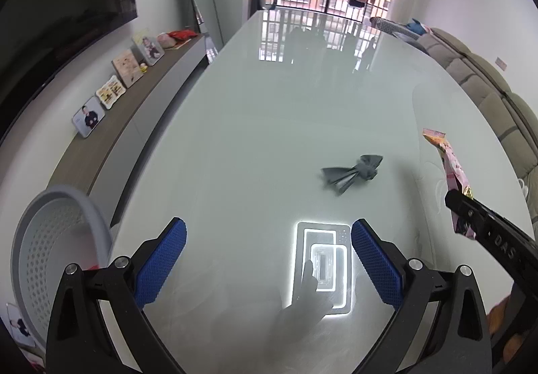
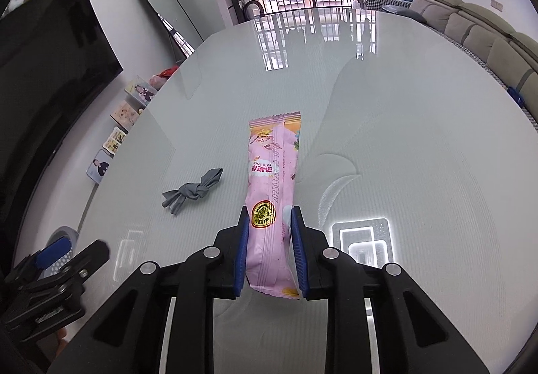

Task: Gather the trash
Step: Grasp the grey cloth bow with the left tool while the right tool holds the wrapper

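Right wrist view: right gripper [image 2: 267,233] clamped on pink wrapper [image 2: 270,185].
Left gripper [image 1: 267,259]: apart, empty.
Table [image 2: 420,145]: grey knotted cloth [image 2: 193,190] left.

You have a large glossy pale table [image 2: 420,145] in front of you, its glass-like top mirroring the barred window at the far end and a bright rectangular ceiling light near your edge. Only one thing lies directly on it: a knotted grey scrap [image 2: 192,191], like a twisted strip of cloth or bag, resting flat left of centre in the right wrist view.
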A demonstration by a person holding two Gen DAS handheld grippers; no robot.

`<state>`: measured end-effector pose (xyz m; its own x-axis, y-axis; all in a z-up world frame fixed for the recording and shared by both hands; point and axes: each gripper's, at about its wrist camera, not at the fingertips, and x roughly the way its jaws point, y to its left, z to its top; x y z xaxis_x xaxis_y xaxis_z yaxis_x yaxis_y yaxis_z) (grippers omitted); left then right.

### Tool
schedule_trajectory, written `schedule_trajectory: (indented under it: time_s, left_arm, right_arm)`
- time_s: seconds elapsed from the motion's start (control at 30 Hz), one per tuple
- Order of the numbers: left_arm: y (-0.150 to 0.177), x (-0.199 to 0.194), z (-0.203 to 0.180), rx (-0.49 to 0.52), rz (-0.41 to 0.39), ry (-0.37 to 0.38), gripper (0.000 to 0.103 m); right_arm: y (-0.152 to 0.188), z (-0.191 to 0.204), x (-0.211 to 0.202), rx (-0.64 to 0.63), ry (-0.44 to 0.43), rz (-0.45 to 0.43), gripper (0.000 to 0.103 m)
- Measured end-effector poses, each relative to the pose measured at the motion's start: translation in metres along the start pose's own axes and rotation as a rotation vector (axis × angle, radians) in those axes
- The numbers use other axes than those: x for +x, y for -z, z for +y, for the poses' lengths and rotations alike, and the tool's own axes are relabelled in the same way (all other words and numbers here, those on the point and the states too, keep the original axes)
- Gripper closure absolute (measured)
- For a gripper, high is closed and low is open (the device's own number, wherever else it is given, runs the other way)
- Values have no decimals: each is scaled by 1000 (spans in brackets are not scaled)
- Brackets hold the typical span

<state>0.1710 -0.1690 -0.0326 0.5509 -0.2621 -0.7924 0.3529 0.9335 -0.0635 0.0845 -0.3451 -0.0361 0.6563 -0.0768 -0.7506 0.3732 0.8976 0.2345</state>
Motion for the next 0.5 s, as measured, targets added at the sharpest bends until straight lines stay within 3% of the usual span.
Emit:
schedule_trajectory:
  time_s: [0.2, 0.5]
  left_arm:
    - [-20, 28, -38, 76, 10, 11, 6]
    - [-30, 71, -64, 130, 70, 23, 6]
  right_arm:
    - [1, -12, -6, 36, -14, -8, 80]
    - [1, -28, 2, 111, -24, 17, 80]
